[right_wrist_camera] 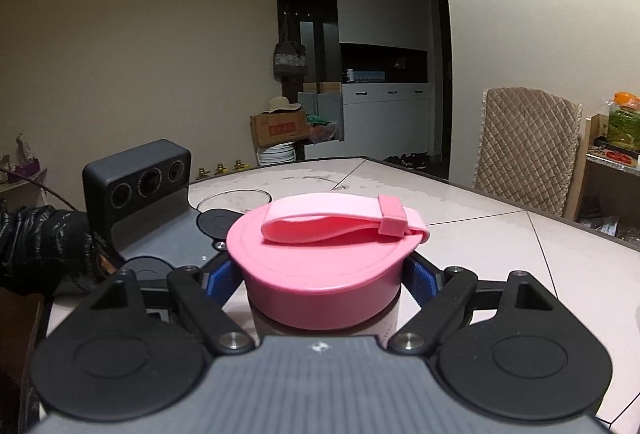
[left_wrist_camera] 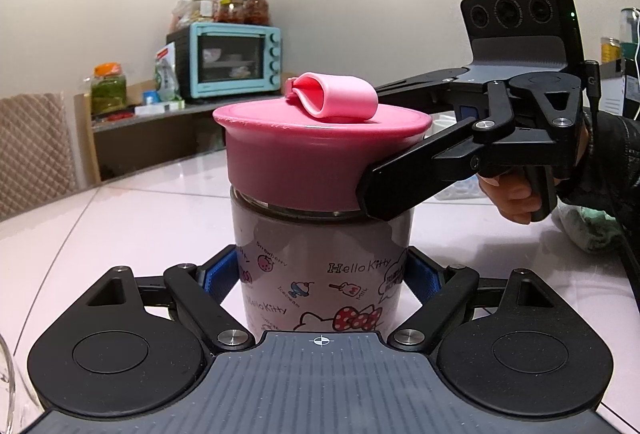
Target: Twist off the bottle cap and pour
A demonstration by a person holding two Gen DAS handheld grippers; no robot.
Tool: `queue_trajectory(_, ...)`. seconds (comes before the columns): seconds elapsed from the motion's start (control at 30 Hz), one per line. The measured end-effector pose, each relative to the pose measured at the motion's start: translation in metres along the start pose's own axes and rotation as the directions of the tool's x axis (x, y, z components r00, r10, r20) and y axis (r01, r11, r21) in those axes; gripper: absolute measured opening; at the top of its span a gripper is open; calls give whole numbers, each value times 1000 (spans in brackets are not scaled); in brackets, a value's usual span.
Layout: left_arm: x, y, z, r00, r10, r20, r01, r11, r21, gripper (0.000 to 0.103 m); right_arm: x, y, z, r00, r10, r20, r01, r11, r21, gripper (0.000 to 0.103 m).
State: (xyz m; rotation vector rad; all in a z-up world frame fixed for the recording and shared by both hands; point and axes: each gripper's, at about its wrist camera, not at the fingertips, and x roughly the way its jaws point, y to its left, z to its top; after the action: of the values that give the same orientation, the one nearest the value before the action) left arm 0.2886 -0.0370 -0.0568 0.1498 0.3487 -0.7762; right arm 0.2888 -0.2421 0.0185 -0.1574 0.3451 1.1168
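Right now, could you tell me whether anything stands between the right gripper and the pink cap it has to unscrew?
Nothing visible does: the right gripper already clamps the pink cap directly, while the left gripper holds the bottle below.

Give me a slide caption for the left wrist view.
Left tool clamps the Hello Kitty bottle upright on the table while the right tool grips its pink cap.

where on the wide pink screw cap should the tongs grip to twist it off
Grip the wide pink screw cap on its smooth side wall, coming in level from the side, pads on opposite sides, as the right tongs do now. The floppy pink strap loop on top gives no firm hold; the flared rim stops upward slipping.
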Motion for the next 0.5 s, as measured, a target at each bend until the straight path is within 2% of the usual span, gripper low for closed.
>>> queue_trajectory(0.23, 5, 4, 8, 1000, -2, -3, 2, 1000, -4, 89, -3, 4, -7, 998, -67, 6, 67, 998, -3, 91)
queue_trajectory(0.33, 5, 4, 8, 1000, -1, -3, 1, 1000, -5, 89, -8, 13, -7, 991, -129, 20, 129, 991, 19, 96)
queue_trajectory(0.5, 5, 2, 8, 1000, 4, -4, -4, 1000, -11, 89, -11, 26, -10, 977, -211, 16, 210, 977, 49, 96)
